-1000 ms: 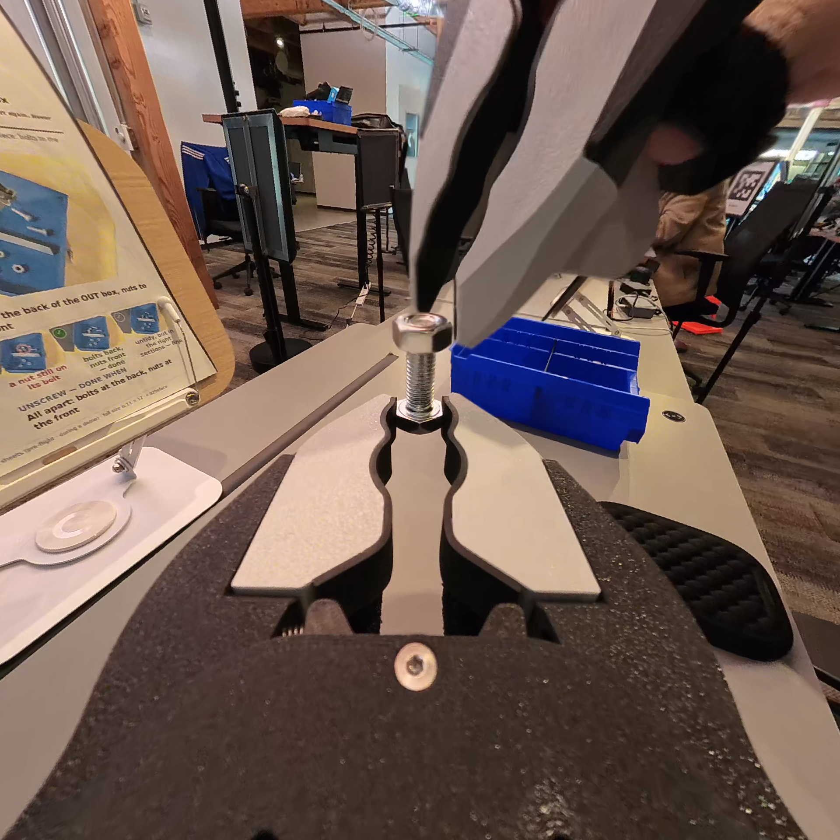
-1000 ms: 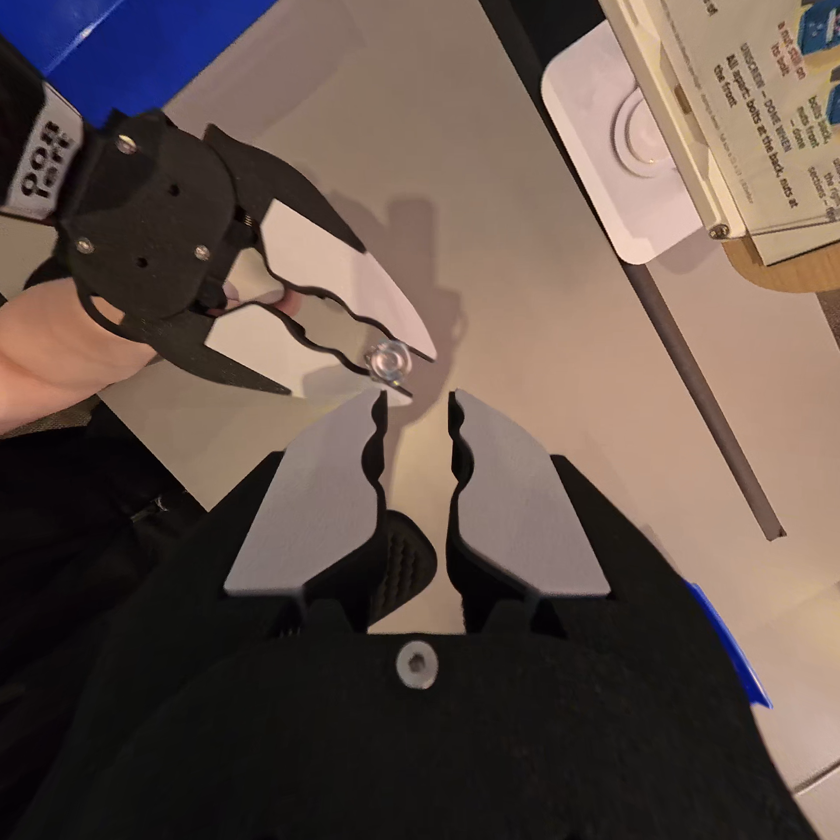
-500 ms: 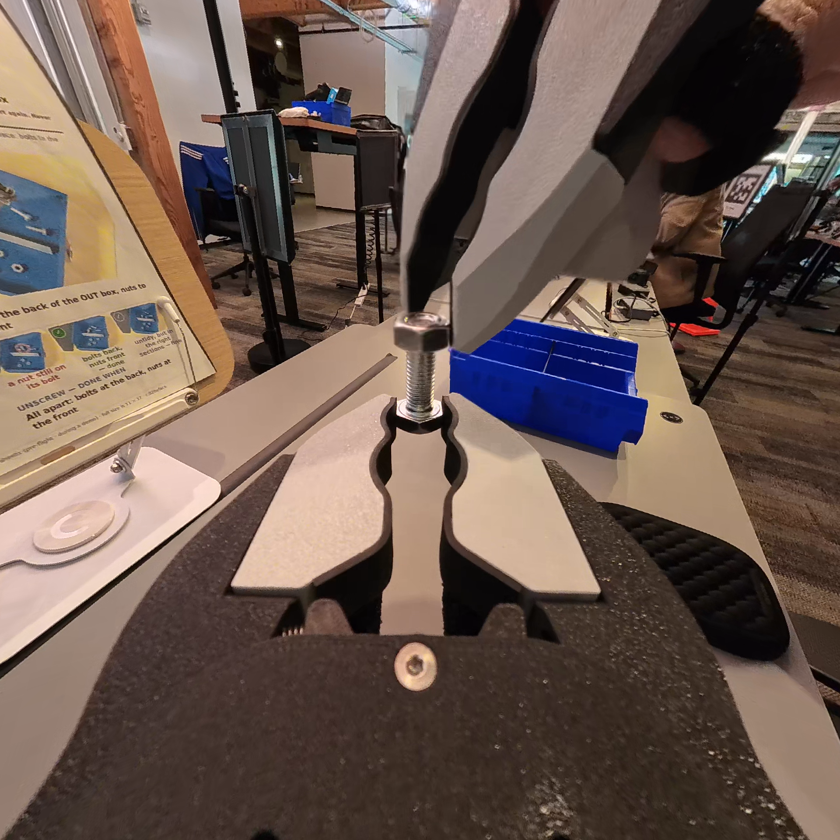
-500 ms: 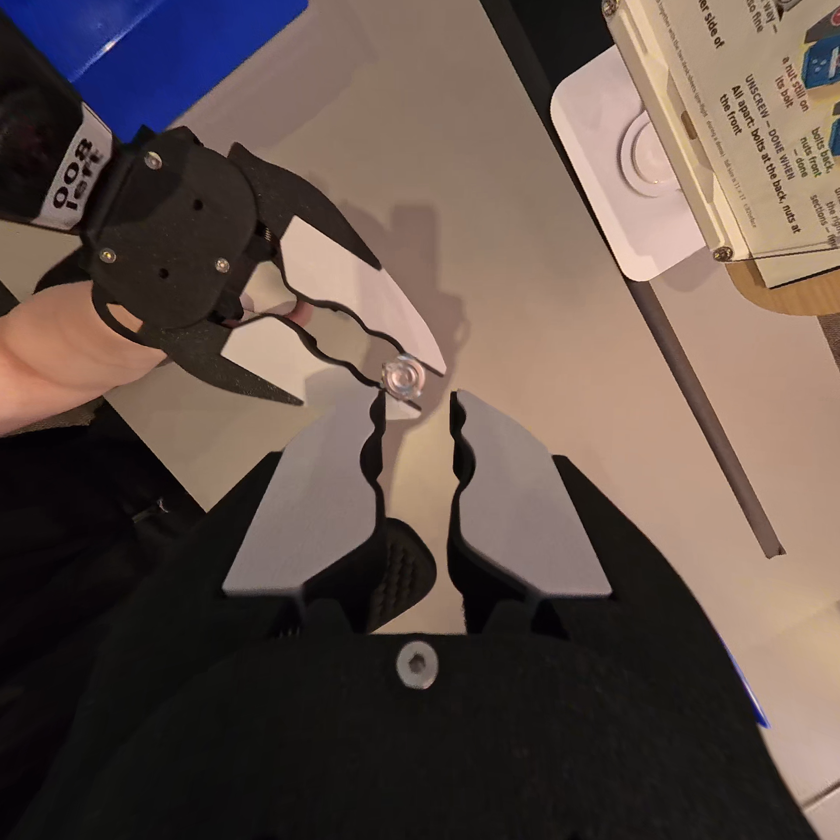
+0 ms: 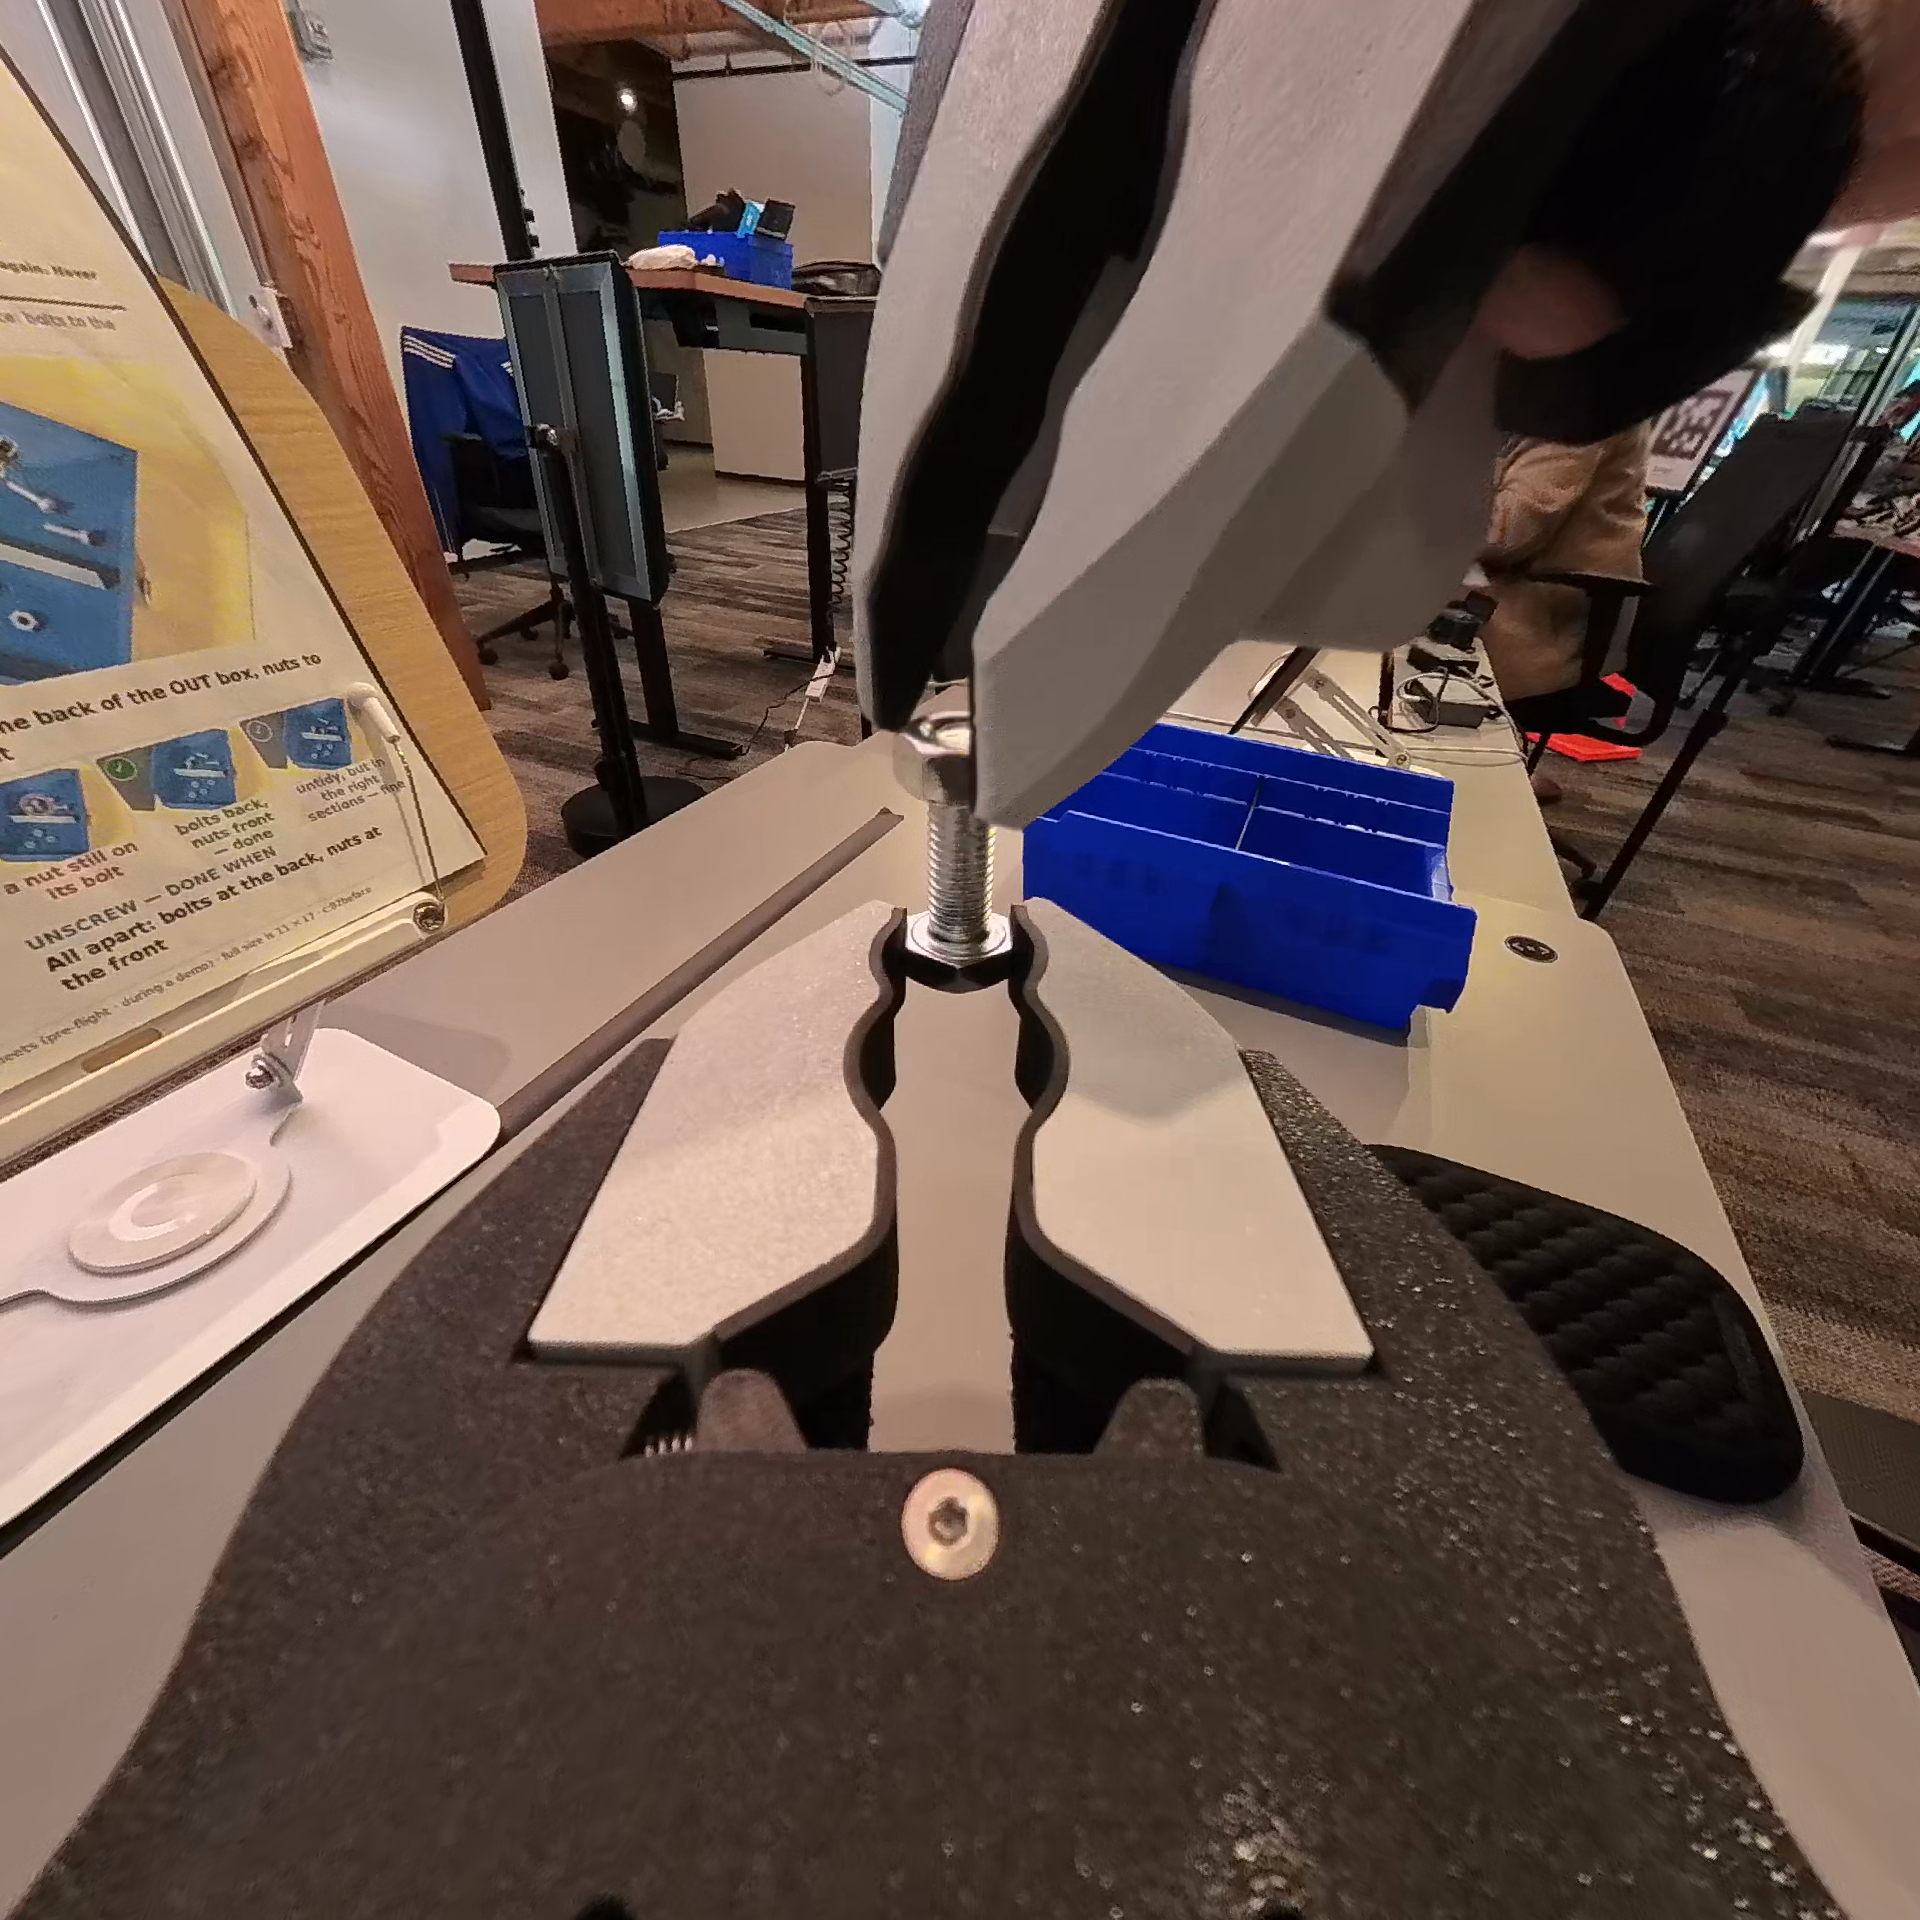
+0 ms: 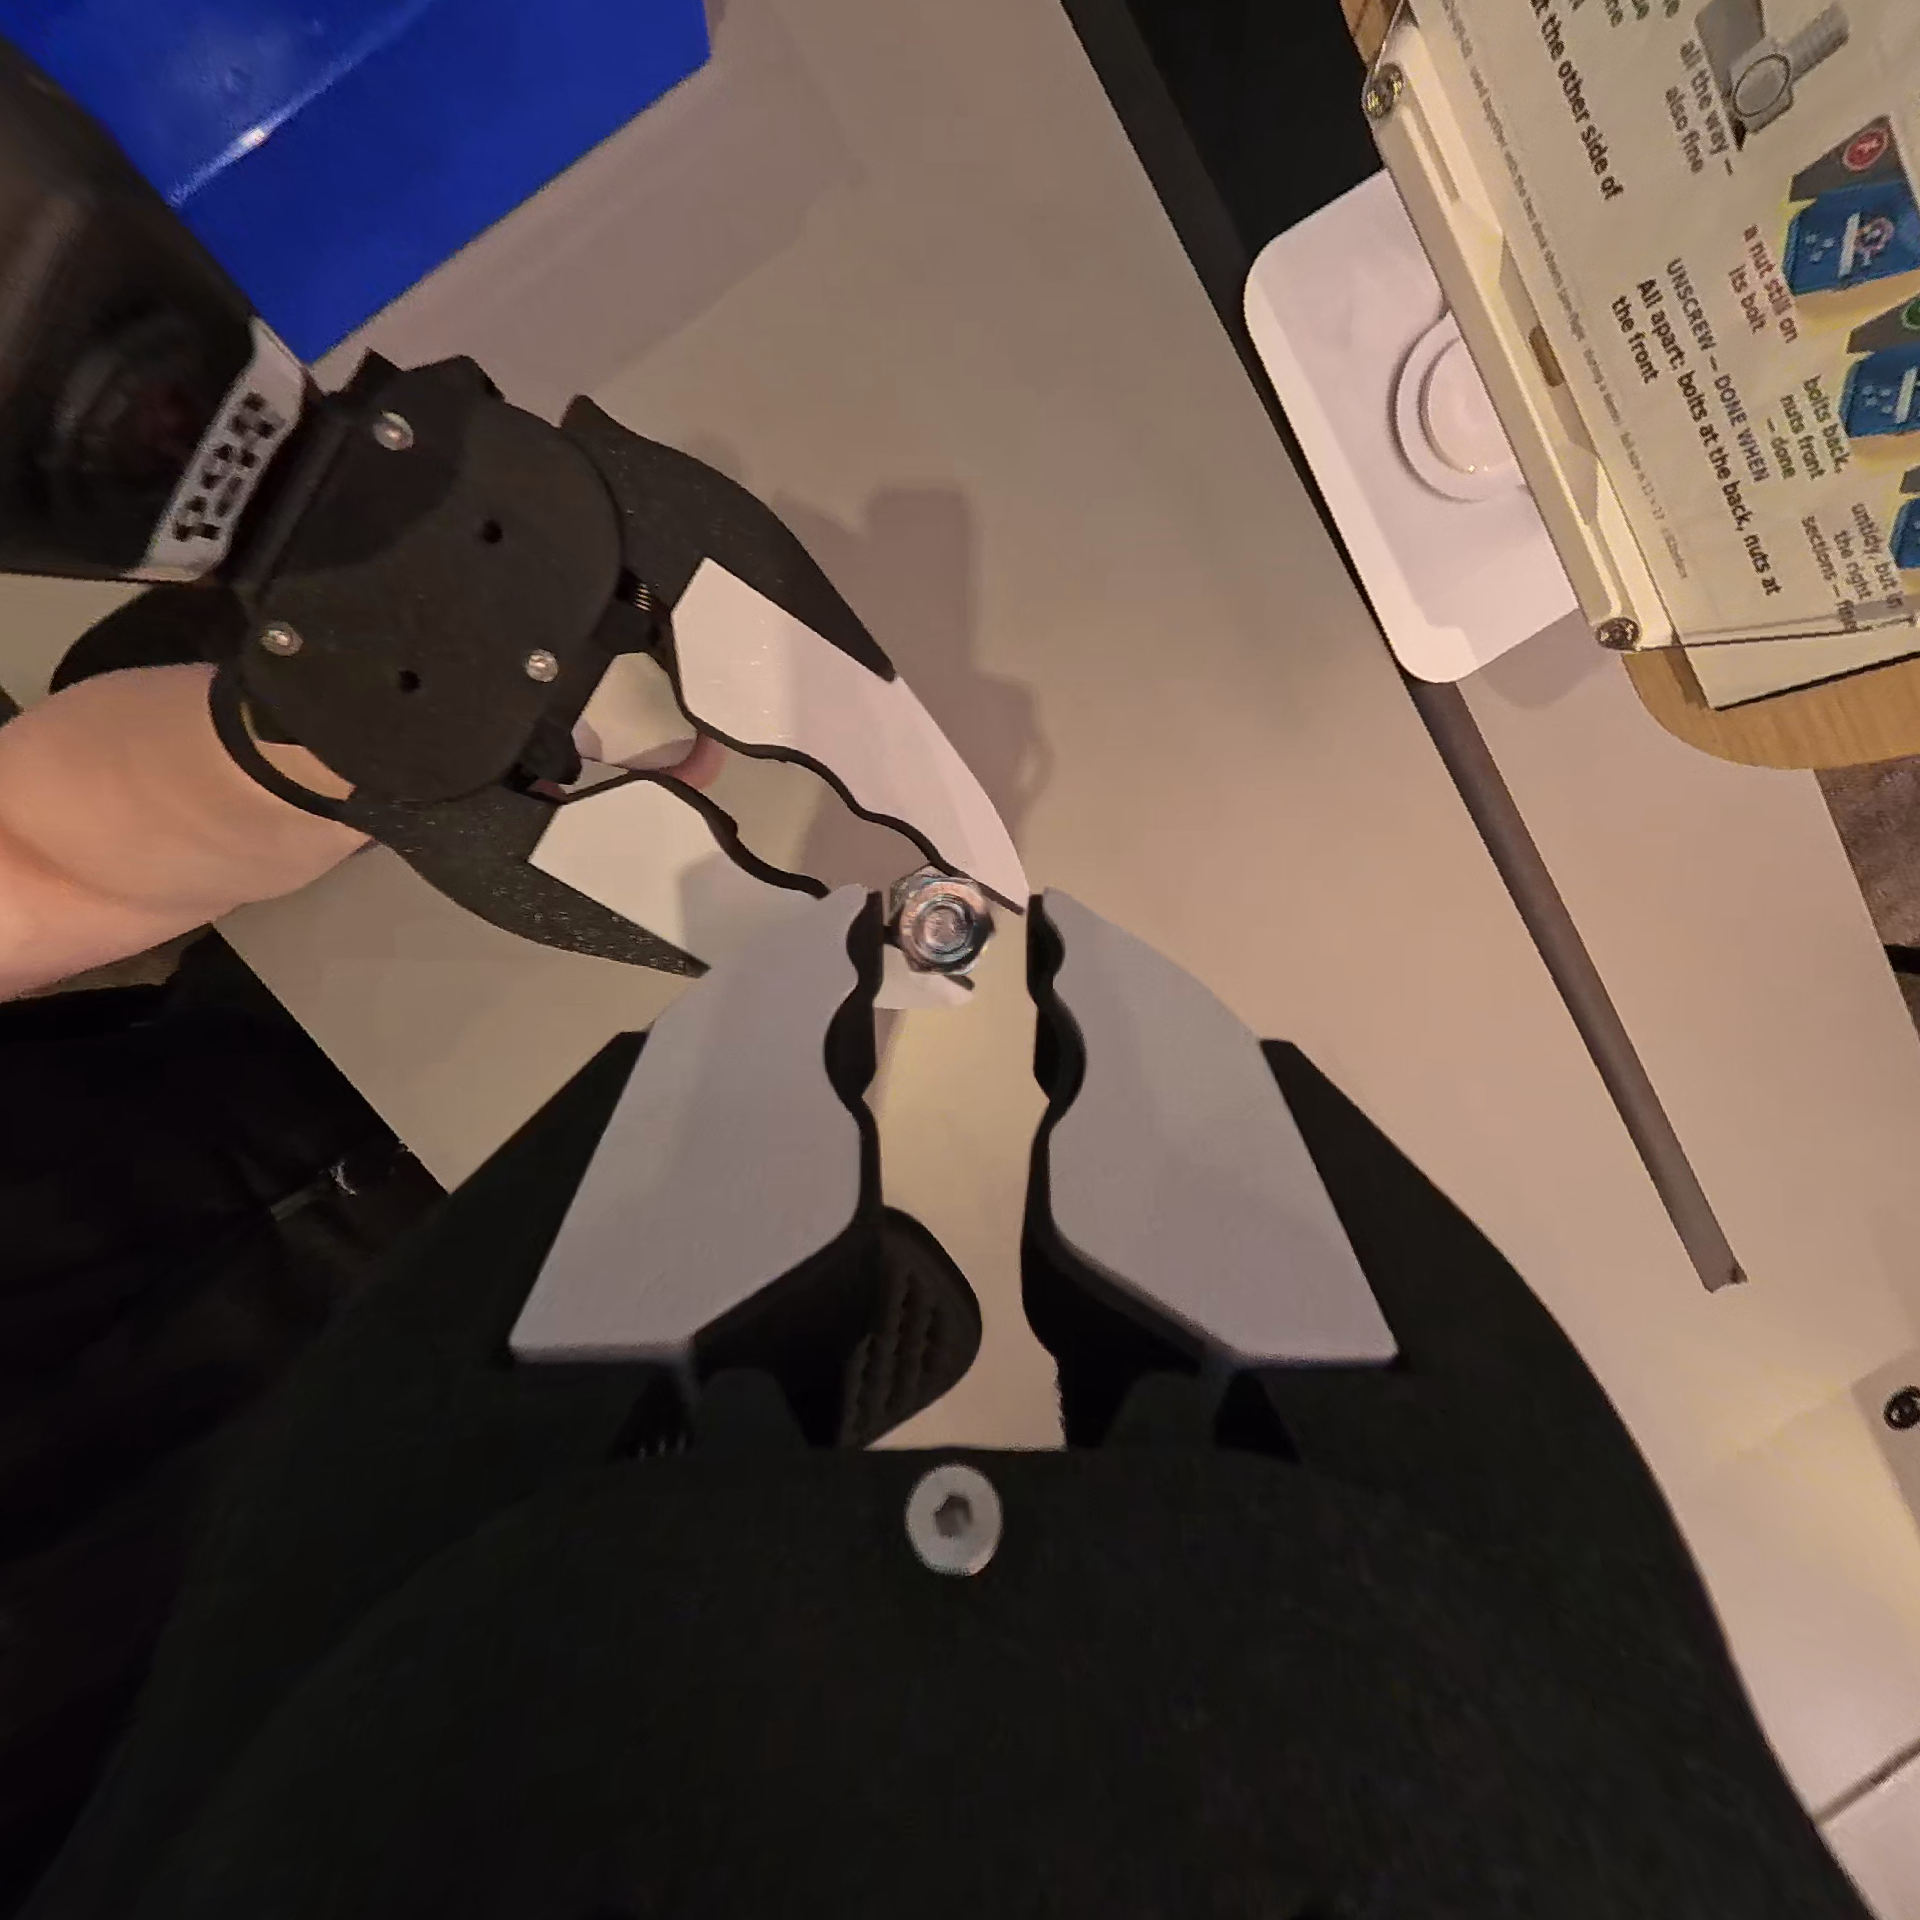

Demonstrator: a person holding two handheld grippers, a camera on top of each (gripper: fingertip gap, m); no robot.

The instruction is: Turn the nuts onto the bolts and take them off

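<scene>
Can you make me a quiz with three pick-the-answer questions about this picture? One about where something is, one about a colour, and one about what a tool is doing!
1. Where is the nut?
A. On the floor
B. At the top of the bolt
C. In someone's pocket

2. What colour is the bin?
A. Red
B. Green
C. Blue

3. How is the right tool?
A. Open, with a jaw on either side of the nut
B. Shut on a pencil
C. Out of sight

Answers:
1 B: the nut sits on the top threads of the upright bolt, whose head the left tool grips.
2 C: its walls are plainly blue.
3 A: the right wrist view shows a gap beside the nut.
</scene>
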